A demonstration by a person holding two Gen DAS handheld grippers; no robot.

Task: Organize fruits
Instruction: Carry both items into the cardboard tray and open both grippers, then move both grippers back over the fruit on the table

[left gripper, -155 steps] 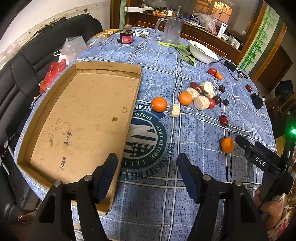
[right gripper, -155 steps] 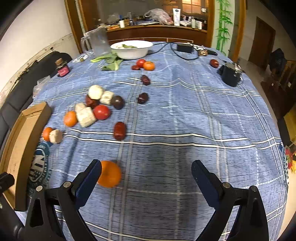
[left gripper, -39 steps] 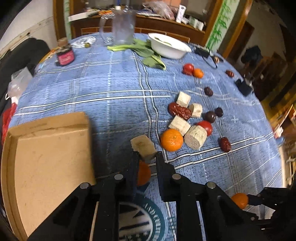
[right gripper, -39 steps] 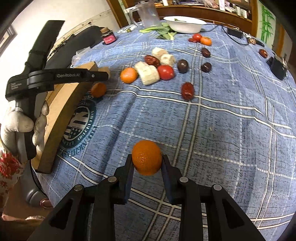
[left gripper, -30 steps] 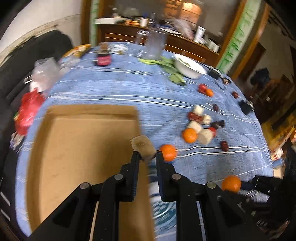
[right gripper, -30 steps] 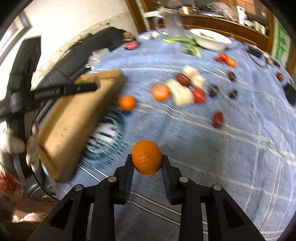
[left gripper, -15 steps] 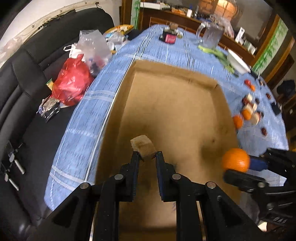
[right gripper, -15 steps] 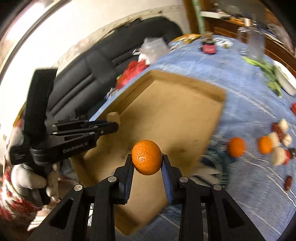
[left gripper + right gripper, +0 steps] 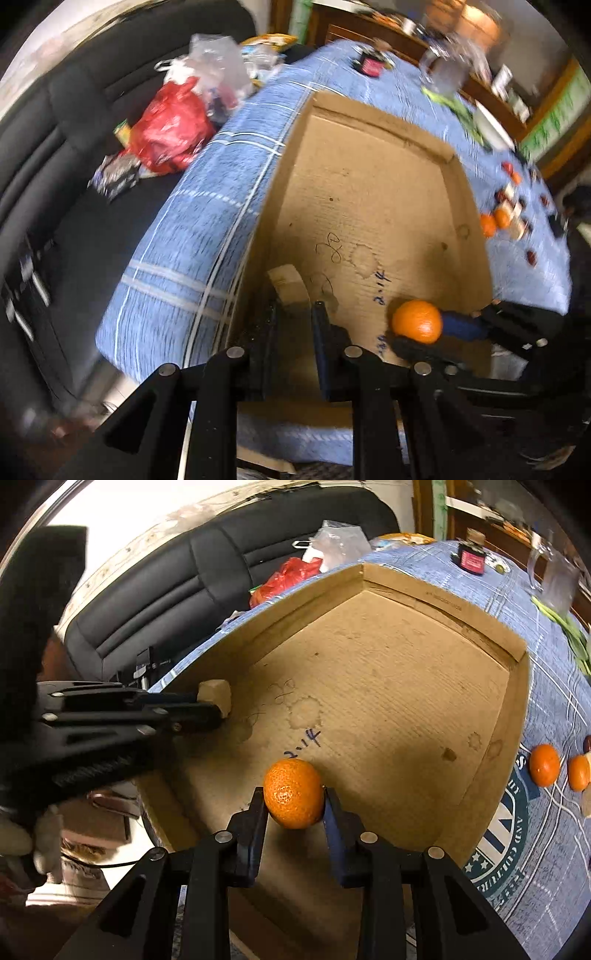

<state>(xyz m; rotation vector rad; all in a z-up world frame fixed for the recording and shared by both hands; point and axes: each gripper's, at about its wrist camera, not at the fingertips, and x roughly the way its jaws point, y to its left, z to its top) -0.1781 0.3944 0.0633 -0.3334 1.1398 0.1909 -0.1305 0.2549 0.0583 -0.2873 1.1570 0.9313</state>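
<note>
A shallow cardboard tray (image 9: 369,192) (image 9: 388,672) lies on the blue checked cloth. My left gripper (image 9: 297,314) (image 9: 218,712) hangs low over the tray's near left corner. A beige fruit chunk (image 9: 288,284) (image 9: 216,696) sits between its pads, and its jaws are opening slightly. My right gripper (image 9: 294,801) (image 9: 424,338) is just to the right of it, near the tray's front edge. It carries an orange tangerine (image 9: 293,794) (image 9: 417,321) close above the cardboard; its jaws are also opening, though the pads still touch the fruit.
Two more tangerines (image 9: 545,764) (image 9: 495,219) and several other fruit pieces lie on the cloth right of the tray. A red bag (image 9: 166,129) and clear bags rest on the black sofa (image 9: 177,590) to the left. A glass jug (image 9: 557,579) and dark jar (image 9: 471,561) stand far back.
Both grippers swung left from over the cloth to above the tray, carrying chunk and tangerine, and sank toward its near corner. The jaws have widened a touch.
</note>
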